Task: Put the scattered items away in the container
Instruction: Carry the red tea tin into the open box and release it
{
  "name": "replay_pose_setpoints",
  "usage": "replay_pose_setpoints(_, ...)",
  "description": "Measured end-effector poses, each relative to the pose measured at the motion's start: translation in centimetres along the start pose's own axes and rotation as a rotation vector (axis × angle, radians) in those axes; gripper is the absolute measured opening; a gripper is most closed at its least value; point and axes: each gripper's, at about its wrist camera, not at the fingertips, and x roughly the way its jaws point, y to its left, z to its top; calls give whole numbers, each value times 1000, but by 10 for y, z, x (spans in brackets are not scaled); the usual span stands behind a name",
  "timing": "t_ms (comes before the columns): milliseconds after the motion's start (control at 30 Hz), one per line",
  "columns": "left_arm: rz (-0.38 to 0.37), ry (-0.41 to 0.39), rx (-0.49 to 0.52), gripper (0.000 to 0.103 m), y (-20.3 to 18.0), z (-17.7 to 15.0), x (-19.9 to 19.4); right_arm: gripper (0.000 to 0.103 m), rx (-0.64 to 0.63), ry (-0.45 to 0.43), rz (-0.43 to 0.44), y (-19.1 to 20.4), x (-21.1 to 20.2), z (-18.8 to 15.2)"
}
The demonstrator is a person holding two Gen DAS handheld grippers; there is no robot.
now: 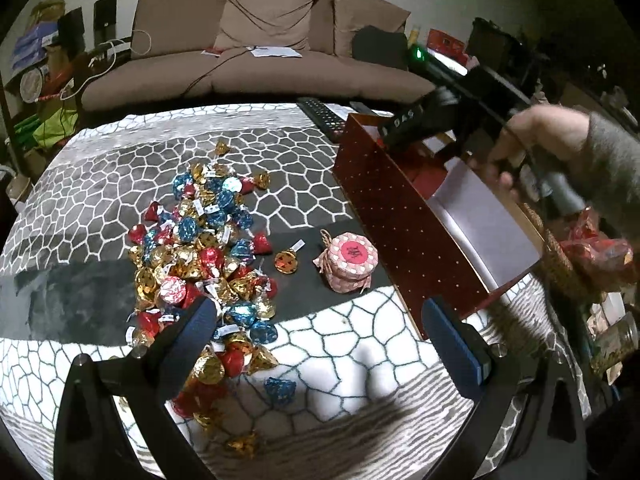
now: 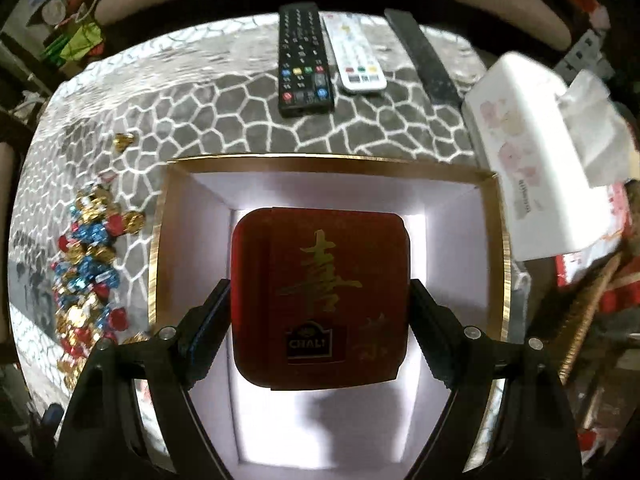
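A heap of foil-wrapped candies [image 1: 204, 256] in red, blue and gold lies on the patterned cloth; it also shows in the right wrist view [image 2: 86, 268]. A small pink jar [image 1: 350, 262] stands beside the red box [image 1: 404, 216]. My left gripper [image 1: 316, 336] is open and empty above the heap's near edge. My right gripper [image 2: 320, 332] is shut on a red CHALI tin [image 2: 320, 300] and holds it inside the box, whose gold rim [image 2: 320, 158] and white lining show around it.
Two remote controls [image 2: 306, 60] and a dark bar [image 2: 424, 56] lie at the table's far edge. A white tissue box [image 2: 536, 152] stands right of the red box. A sofa [image 1: 256, 40] is behind the table. Clutter sits at the right.
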Motion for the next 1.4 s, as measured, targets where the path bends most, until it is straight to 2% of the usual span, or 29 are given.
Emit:
replay_pose_setpoints(233, 10, 11, 6, 103, 2, -1, 3, 83, 78, -19, 85, -13, 15, 1)
replay_pose_setpoints(467, 11, 20, 14, 103, -1, -3, 5, 88, 132, -51, 265, -27, -1, -3)
replay_pose_setpoints(633, 11, 16, 17, 103, -2, -3, 5, 91, 226, -53, 390, -42, 3, -7)
replay_pose_setpoints(867, 12, 19, 18, 103, -2, -3, 5, 92, 257, -56, 474, -40, 7, -4)
replay_pose_setpoints(1133, 10, 22, 16, 103, -1, -3, 7, 92, 206, -112, 466, -33, 2, 1)
replay_pose_setpoints(1267, 17, 26, 41, 103, -6, -4, 7, 94, 163, -127, 421, -21, -5, 10)
replay_pose_setpoints(1400, 39, 22, 59, 103, -6, -4, 8, 92, 107, -155, 344, -11, -22, 2)
